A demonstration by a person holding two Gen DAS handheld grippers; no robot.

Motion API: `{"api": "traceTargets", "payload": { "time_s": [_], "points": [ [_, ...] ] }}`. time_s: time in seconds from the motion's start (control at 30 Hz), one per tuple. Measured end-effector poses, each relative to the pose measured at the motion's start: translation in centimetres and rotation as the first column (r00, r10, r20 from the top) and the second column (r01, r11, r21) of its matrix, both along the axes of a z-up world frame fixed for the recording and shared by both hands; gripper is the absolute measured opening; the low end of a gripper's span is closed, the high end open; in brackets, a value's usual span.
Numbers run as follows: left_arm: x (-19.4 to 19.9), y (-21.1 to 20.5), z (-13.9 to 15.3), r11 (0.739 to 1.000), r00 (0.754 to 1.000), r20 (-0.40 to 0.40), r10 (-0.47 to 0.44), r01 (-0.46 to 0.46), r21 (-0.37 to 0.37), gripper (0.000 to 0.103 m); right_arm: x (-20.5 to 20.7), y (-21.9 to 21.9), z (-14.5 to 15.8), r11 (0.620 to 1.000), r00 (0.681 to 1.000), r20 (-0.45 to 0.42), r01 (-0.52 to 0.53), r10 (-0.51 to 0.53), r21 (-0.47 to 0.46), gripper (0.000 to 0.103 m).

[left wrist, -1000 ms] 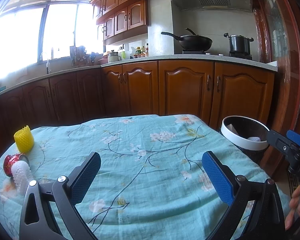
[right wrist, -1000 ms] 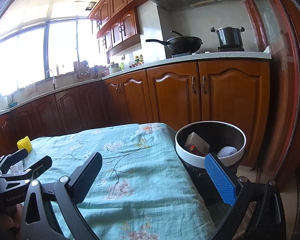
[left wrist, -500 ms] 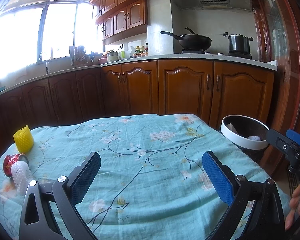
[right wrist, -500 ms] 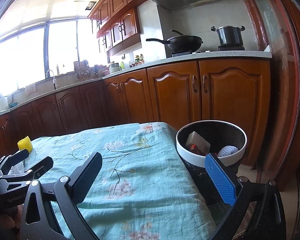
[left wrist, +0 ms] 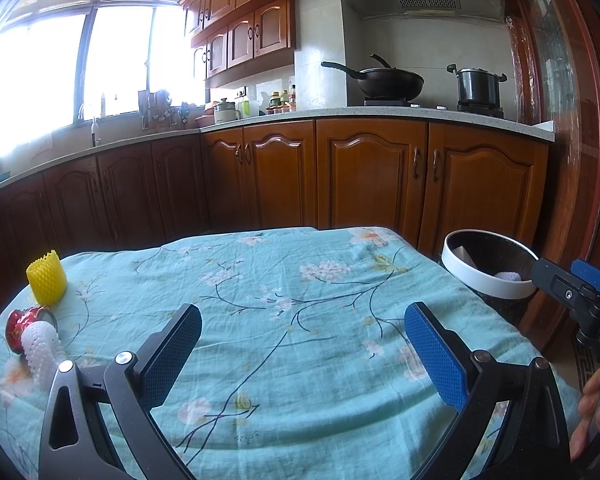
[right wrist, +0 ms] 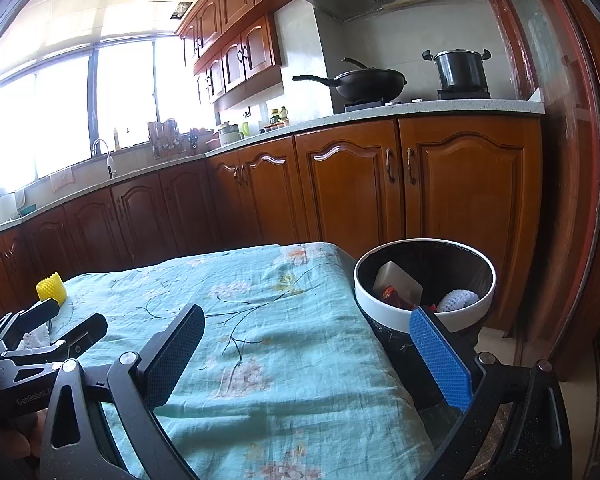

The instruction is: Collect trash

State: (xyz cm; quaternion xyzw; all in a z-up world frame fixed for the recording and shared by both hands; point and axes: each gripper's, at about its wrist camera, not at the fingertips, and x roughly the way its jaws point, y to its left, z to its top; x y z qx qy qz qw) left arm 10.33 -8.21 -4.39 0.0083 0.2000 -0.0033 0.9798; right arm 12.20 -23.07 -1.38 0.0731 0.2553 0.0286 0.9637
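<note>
A yellow foam net sleeve (left wrist: 47, 284) stands at the table's far left, also in the right wrist view (right wrist: 51, 289). A crushed red can (left wrist: 22, 326) and a white foam net (left wrist: 42, 350) lie just in front of it. A black bin with a white rim (right wrist: 380, 306) stands off the table's right edge and holds a white carton (right wrist: 398, 284), red scraps and a white foam net (right wrist: 458, 300). My left gripper (left wrist: 302, 350) is open and empty over the tablecloth. My right gripper (right wrist: 308, 350) is open and empty near the bin.
The table has a teal flowered cloth (left wrist: 284, 304). Wooden cabinets (left wrist: 372, 176) run behind it, with a wok (left wrist: 384, 82) and a pot (left wrist: 478, 84) on the stove. A wooden door frame (right wrist: 580, 184) stands right of the bin.
Both views have shifted only slightly; the bin sits a touch higher in the right wrist view. Both grippers stay open.
</note>
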Motion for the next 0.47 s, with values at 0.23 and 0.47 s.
{"api": "traceTargets", "payload": {
  "time_s": [0.23, 0.47],
  "points": [
    [0.12, 0.24, -0.04, 1.000, 1.000, 0.000, -0.002, 0.002, -0.006, 0.102, 0.15, 0.17, 0.03, 1.000, 1.000, -0.004, -0.005, 0.005, 0.003, 0.103],
    [0.27, 0.59, -0.01, 1.000, 1.000, -0.009, 0.001, -0.001, -0.015, 0.102, 0.46, 0.26, -0.10, 1.000, 1.000, -0.014, -0.011, 0.011, 0.007, 0.103]
  ]
}}
